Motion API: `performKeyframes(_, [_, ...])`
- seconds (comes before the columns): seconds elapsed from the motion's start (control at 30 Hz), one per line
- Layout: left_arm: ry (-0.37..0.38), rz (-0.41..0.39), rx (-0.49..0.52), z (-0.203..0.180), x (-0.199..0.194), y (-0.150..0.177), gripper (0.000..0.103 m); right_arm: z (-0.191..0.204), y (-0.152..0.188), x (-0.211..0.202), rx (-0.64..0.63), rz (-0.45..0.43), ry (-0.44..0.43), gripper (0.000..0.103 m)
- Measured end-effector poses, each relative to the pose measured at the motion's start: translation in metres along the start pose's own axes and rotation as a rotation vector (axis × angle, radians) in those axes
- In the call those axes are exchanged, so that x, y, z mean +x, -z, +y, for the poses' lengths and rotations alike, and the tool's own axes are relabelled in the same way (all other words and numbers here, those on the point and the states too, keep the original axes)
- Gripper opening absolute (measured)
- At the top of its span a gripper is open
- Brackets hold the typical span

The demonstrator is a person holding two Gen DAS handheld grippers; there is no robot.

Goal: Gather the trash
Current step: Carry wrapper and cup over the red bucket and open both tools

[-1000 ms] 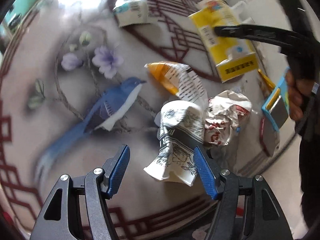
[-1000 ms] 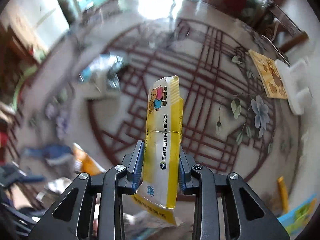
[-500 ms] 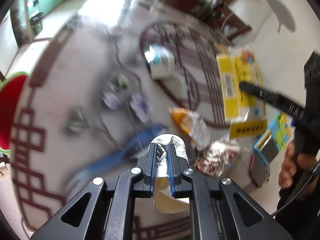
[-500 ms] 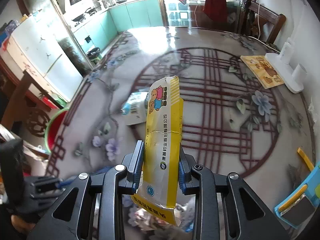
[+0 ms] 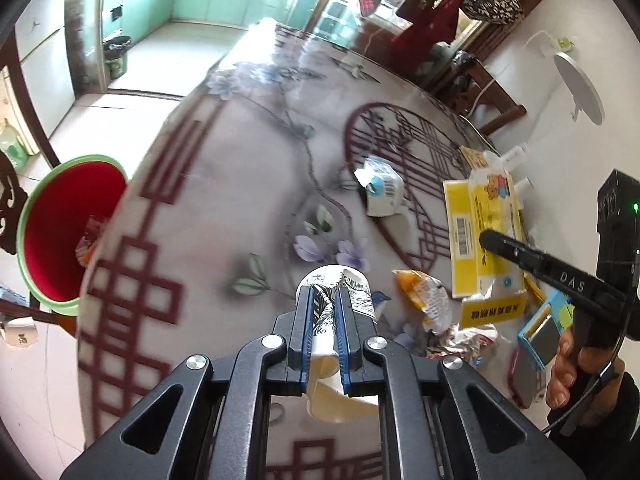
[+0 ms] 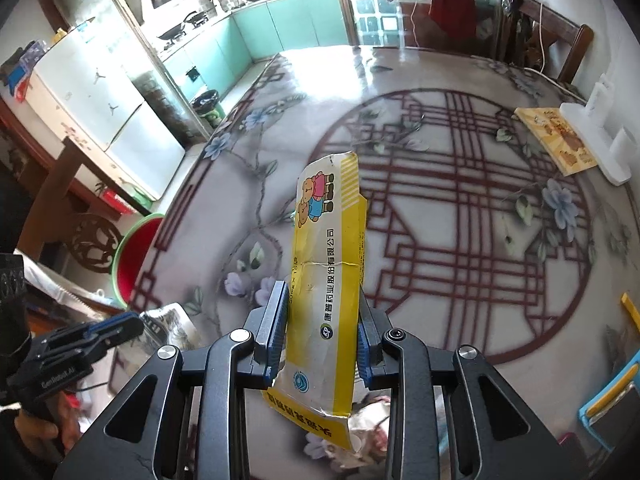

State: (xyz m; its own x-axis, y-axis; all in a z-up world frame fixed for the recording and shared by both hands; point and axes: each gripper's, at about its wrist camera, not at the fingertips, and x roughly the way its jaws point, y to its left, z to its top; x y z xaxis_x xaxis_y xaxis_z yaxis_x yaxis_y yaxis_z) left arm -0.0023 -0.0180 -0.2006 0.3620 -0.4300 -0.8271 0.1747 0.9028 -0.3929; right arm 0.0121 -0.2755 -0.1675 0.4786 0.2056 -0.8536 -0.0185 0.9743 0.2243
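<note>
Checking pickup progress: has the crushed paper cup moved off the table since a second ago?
Yes. The crushed paper cup, earlier lying beside the painted bird, is now clamped in the left hand-held gripper, raised above the table.

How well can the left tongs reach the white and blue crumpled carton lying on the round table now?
Probably not yet. The left tongs are shut on a crushed patterned paper cup, so they are occupied. The white and blue crumpled carton lies unobstructed on the round table.

Pale grey desk (image 6: 460, 120) printed with dark red lattice, blue-violet flowers, green leaves. Yellow carton (image 6: 326, 264) with cartoon bears and a white panel. White paper cup (image 5: 340, 292) with black leaf drawings. Red basin (image 5: 60, 232), green rim. Black tool (image 5: 325, 328) with blue pads (image 5: 306, 332). Orange-and-white wrapper (image 5: 424, 300). Mint-green cabinets (image 6: 280, 20).
</note>
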Motion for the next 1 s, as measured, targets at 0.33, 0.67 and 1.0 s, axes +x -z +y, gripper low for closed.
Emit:
performKeyframes(0.33, [-0.023,-0.018,-0.01,0.035,-0.013,-0.027,0.009,0.028,-0.001,0.002,0.008,-0.008,-0.001,0.029])
performKeyframes(0.67, [-0.021,-0.016,0.014,0.066,-0.021,-0.04,0.009,0.055,0.003,0.017,0.045,0.02,0.002,0.029])
performKeyframes(1.0, [-0.056,-0.038,-0.048,0.139,-0.039,-0.051,0.009,0.118,0.007,0.045,0.001,0.081,-0.014,0.029])
